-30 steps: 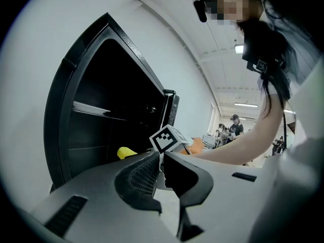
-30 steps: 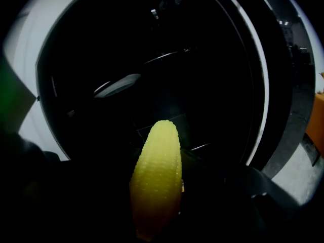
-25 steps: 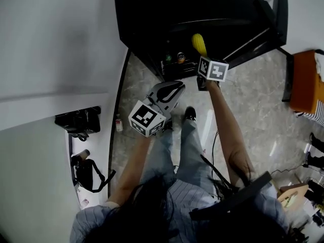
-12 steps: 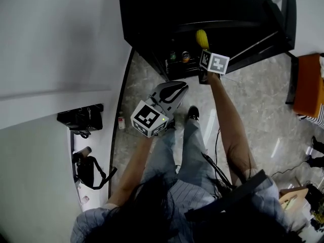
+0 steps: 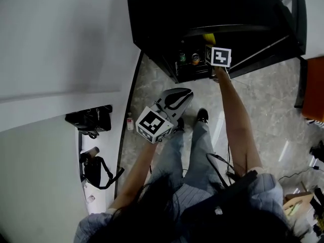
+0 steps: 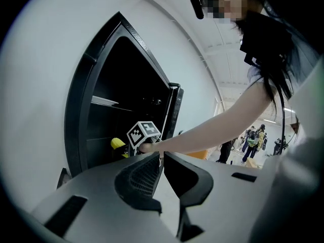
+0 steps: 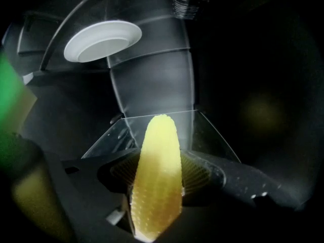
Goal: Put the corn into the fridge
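Observation:
The yellow corn (image 5: 208, 37) sits upright between the jaws of my right gripper (image 5: 212, 46), which is shut on it. It reaches into the open black fridge (image 5: 167, 14); only the corn's lower part shows under the fridge's top edge. In the right gripper view the corn (image 7: 157, 176) stands over a glass shelf (image 7: 202, 125) inside the dark fridge. The left gripper view catches the corn (image 6: 118, 144) at the fridge opening. My left gripper (image 5: 178, 94) hangs lower, outside the fridge, jaws shut on nothing (image 6: 162, 158).
A white plate (image 7: 104, 39) rests on an upper shelf inside. Cans (image 5: 188, 58) stand low in the fridge. The open door (image 5: 283, 19) swings out at right. Black bags (image 5: 87, 119) lie on the floor at left, an orange object (image 5: 315, 90) at right. People (image 6: 258, 138) stand far off.
The right gripper has carried the corn forward, deeper into the fridge opening. The person has stepped nearer the fridge. The left gripper stays shut and low.

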Demonstrator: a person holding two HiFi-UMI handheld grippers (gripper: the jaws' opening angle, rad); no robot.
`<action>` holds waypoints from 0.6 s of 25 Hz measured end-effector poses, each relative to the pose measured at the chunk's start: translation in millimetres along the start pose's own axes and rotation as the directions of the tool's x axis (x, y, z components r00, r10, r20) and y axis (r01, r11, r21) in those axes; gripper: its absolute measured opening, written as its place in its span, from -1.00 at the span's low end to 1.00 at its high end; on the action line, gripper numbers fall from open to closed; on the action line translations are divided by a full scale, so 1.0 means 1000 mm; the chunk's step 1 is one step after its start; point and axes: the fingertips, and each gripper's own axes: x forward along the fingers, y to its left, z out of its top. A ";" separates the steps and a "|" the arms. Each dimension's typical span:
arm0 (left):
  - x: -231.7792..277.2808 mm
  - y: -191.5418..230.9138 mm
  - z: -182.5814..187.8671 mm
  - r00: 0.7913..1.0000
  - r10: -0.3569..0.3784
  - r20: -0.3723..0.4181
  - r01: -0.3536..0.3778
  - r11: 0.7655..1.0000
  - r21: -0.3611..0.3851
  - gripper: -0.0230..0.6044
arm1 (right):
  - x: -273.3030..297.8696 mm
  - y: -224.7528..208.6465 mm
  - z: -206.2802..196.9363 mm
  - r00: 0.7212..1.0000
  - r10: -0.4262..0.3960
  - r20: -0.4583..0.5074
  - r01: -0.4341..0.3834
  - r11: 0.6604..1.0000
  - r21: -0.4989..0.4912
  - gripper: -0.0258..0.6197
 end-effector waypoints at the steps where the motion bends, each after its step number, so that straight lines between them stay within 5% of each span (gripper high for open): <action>1: -0.001 0.001 0.000 1.000 0.003 -0.001 -0.003 1.000 -0.001 -0.87 | 0.001 0.002 -0.001 1.000 0.009 -0.007 -0.009 1.000 0.005 -0.14; 15: -0.003 0.008 -0.007 1.000 0.019 -0.008 -0.019 1.000 -0.014 -0.87 | 0.000 0.004 0.013 0.997 0.069 0.027 -0.069 0.998 0.014 -0.14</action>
